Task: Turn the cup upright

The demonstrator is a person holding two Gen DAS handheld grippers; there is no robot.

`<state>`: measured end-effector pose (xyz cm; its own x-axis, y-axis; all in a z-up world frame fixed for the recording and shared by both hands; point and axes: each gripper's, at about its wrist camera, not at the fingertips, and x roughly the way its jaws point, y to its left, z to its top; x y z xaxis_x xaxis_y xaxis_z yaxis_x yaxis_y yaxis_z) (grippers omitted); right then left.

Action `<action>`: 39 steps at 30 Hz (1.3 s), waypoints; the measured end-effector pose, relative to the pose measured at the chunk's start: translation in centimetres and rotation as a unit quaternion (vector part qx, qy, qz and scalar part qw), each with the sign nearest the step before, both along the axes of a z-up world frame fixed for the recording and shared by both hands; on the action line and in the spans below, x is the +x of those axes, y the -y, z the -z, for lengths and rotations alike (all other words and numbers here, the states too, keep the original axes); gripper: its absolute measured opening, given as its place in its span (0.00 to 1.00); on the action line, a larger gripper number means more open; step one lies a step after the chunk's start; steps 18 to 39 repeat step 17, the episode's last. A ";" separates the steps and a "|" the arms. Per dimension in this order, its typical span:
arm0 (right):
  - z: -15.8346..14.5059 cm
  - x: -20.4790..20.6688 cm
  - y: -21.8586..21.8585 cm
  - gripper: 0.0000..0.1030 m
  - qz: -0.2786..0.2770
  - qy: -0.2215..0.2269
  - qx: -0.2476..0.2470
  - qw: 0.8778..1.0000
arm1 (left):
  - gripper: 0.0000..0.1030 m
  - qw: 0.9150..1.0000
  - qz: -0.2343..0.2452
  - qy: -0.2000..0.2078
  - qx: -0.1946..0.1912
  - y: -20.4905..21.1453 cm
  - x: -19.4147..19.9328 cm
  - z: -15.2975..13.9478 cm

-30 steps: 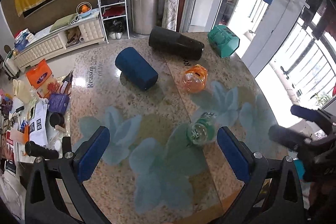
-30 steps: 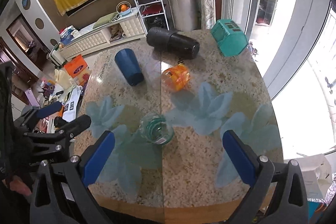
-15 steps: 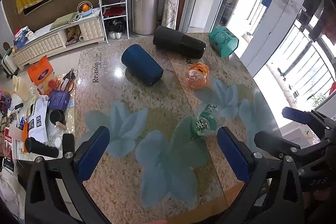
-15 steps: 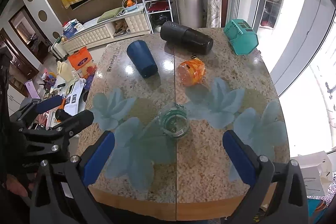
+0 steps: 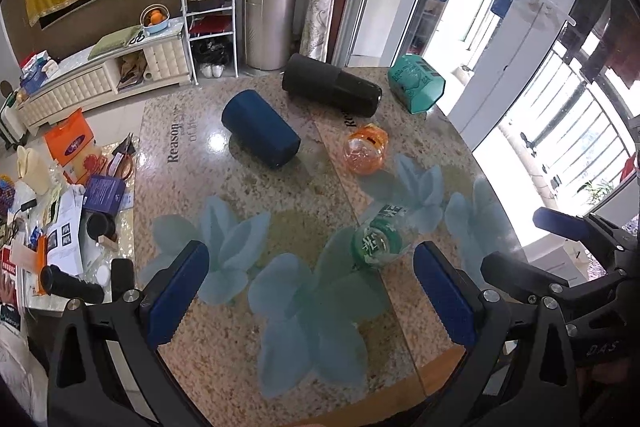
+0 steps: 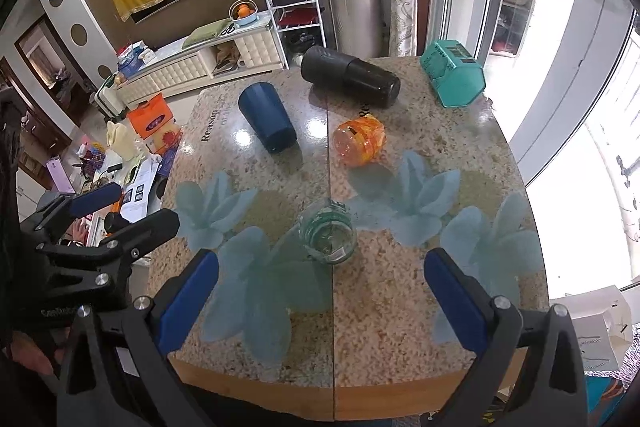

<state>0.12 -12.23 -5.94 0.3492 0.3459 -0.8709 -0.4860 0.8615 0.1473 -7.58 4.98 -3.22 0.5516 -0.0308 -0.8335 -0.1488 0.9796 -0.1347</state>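
Note:
Several cups lie on their sides on the stone table point(image 5: 280, 203) point(image 6: 400, 291): a dark blue cup point(image 5: 261, 128) point(image 6: 267, 121), a long black tumbler point(image 5: 332, 89) point(image 6: 350, 81), a clear orange cup point(image 5: 365, 152) point(image 6: 359, 141), a teal hexagonal cup point(image 5: 416, 88) point(image 6: 453, 78) and a clear green cup point(image 5: 376, 239) point(image 6: 327, 235) nearest me. My left gripper point(image 5: 312, 295) is open and empty above the front of the table. My right gripper point(image 6: 320, 301) is open and empty, with the green cup just beyond its fingertips.
A low side surface left of the table holds papers, boxes and an orange bag point(image 5: 72, 147). A white cabinet point(image 5: 104, 75) and a shelf rack point(image 5: 208, 19) stand behind. Glass doors and a railing are at the right. Each gripper shows in the other's view point(image 5: 560, 267) point(image 6: 88, 235).
Both grippers have drawn back and up from the table, so more of its front edge shows. The cups have not moved. Both grippers stay open.

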 end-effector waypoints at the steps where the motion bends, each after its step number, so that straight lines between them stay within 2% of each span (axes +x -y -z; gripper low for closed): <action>1: 0.0 0.0 0.0 1.00 0.001 0.000 0.001 1.000 | 1.00 1.000 0.001 0.000 0.000 0.1 0.1 0.0; 39: 0.0 0.3 0.2 1.00 0.001 -0.003 0.004 1.000 | 1.00 1.000 0.004 0.005 -0.003 0.1 0.5 0.0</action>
